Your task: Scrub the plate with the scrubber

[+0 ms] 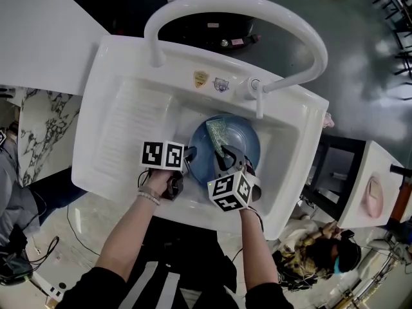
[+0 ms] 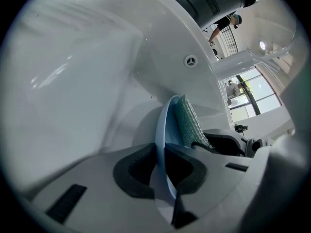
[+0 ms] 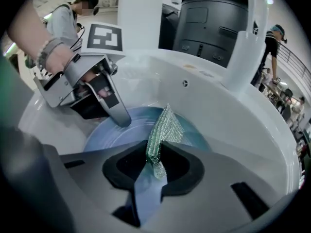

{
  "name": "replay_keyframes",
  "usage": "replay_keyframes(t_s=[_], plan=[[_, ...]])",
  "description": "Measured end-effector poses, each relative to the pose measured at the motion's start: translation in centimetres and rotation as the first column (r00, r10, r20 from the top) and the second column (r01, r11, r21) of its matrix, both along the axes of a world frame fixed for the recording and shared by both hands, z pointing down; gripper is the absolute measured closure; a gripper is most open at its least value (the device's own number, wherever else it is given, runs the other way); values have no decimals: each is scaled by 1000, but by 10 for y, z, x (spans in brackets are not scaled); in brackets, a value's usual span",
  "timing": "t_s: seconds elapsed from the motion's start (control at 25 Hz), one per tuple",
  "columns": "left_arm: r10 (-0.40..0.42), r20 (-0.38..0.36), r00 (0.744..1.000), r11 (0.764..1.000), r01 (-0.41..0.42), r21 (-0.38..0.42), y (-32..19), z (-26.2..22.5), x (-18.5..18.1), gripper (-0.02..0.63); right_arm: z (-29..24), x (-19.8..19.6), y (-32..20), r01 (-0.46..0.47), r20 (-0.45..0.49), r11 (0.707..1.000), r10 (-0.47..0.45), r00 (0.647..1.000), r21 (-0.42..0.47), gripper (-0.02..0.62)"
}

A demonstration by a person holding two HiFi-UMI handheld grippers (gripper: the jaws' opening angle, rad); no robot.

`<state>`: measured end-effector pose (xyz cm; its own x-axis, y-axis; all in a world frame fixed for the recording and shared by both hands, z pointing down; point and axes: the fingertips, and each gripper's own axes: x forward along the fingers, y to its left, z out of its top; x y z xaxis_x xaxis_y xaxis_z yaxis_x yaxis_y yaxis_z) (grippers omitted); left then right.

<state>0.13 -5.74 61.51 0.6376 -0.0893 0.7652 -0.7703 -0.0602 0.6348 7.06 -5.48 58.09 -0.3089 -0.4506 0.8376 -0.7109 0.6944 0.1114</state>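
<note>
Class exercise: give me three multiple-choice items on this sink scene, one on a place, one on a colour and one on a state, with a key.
1. Where is the plate?
A. On the marble counter
B. Inside the basin of the white sink
C. On the floor

2. What colour is the plate?
A. Blue
B. Red
C. Yellow

3. What are the right tongs doing?
A. Standing wide open and empty
B. Closed on the green mesh scrubber
C. Closed on a cup

Key:
1 B, as the head view shows the plate within the basin walls.
2 A, as the plate's surface reads light blue in every view.
3 B, as the right gripper view shows the scrubber pinched between the two pads, its free end over the plate.
</note>
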Motion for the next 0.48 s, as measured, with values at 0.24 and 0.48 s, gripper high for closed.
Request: replay_keyframes(t_s=[0.24, 0.48], plan=[[0, 2, 1000, 1000, 0, 2, 0, 0, 0, 575, 1, -25, 19, 177, 31, 983, -175, 984, -48, 505], [0, 1, 1000, 1000, 0, 1, -1, 0, 0, 575, -9, -39, 37, 211, 168, 970, -189, 967, -120, 505]])
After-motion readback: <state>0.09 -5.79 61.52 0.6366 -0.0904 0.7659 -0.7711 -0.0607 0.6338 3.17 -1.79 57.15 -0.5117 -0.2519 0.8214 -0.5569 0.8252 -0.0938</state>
